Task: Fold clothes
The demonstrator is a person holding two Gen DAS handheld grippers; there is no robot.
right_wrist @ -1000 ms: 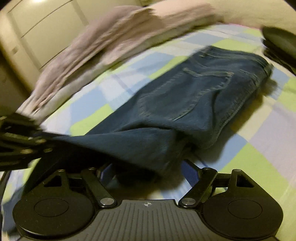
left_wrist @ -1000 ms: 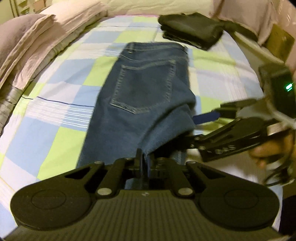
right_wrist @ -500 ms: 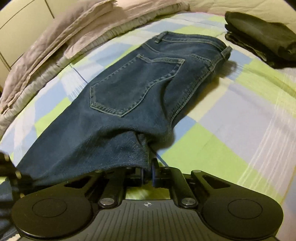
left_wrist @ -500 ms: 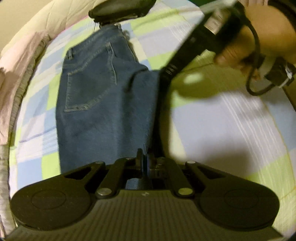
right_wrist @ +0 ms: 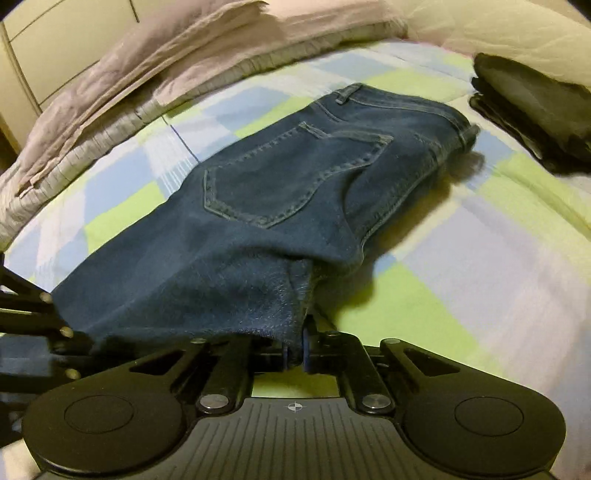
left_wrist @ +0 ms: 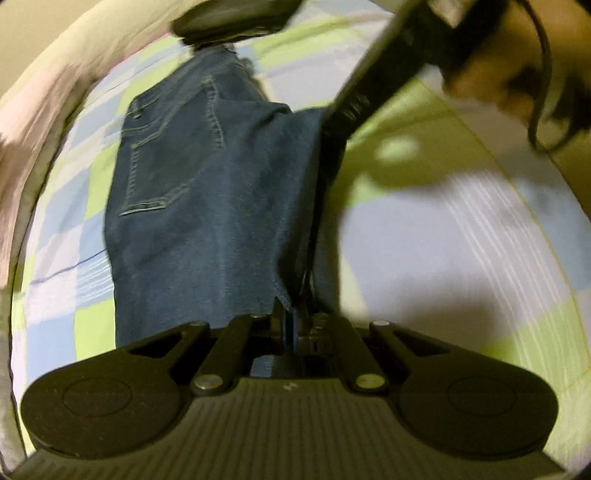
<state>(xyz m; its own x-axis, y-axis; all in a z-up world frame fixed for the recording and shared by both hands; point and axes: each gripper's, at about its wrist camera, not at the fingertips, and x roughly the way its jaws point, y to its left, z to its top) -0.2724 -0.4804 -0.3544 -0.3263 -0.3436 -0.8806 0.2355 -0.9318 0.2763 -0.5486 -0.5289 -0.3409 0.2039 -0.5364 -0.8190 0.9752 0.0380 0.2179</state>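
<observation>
Dark blue jeans lie on a checked bedspread, back pocket up, waistband at the far end. Their near hem edge is lifted off the bed. My right gripper is shut on the hem's right corner, denim pinched between its pads. In the left wrist view the jeans run away from me, and my left gripper is shut on the hem's edge. The right gripper's black frame, held by a hand, reaches in from the upper right to the same hem.
A folded dark garment lies on the bed beyond the waistband, at the far right. Pink-grey folded bedding lines the left side. A pale pillow sits at the back. Cupboard doors stand at the far left.
The right gripper went from open around the hem to shut on it and lifted slightly. The left gripper rolled and sank, so the jeans now run straight away from it.
</observation>
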